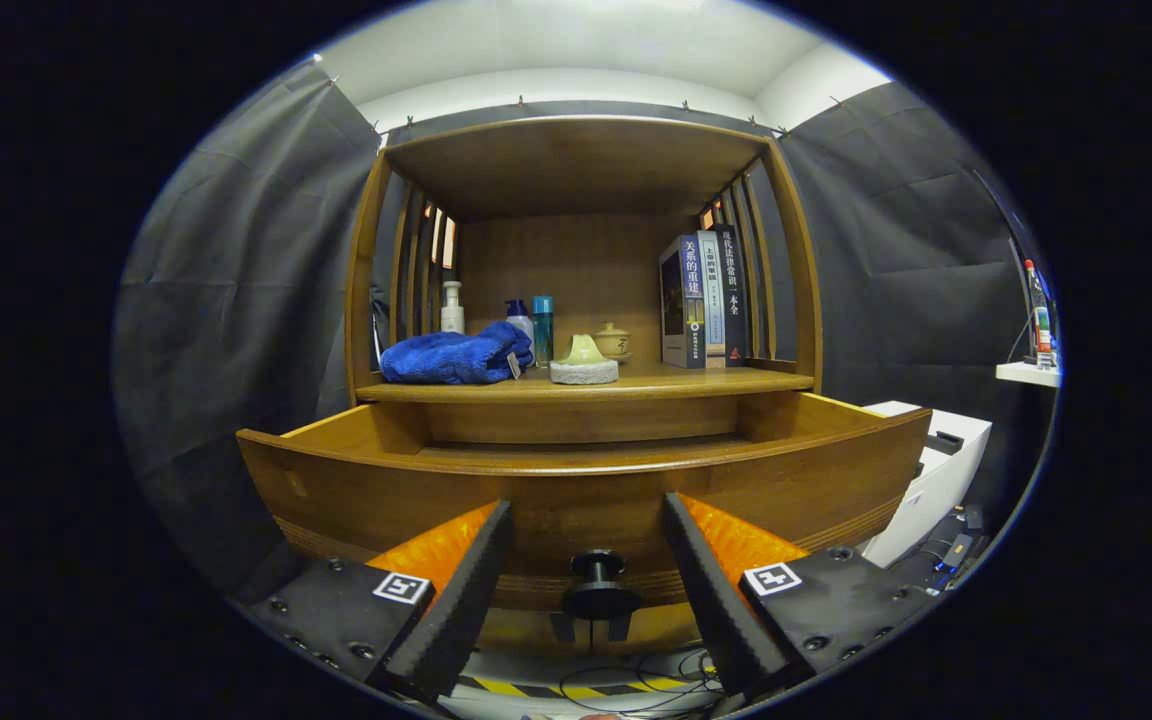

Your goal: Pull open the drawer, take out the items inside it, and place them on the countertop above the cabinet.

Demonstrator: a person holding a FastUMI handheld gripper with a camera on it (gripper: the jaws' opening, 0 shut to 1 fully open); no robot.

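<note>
The wooden drawer (576,490) stands pulled out from the cabinet, its front panel close ahead of my fingers. Its black knob (596,585) sits between my two fingertips, touching neither. My gripper (588,535) is open, the foam pads wide apart on either side of the knob. The drawer's inside is hidden behind the front panel; no item in it shows. Above the drawer lies the countertop (716,380), carrying a folded blue towel (456,357) at the left and a pale green item on a grey stone base (584,362) near the middle.
On the countertop also stand a white pump bottle (452,308), a blue-capped bottle (519,318), a teal bottle (542,330), a small lidded pot (613,340) and three books (704,300) at the right. A white box (936,470) sits right of the cabinet. Cables lie on the floor below.
</note>
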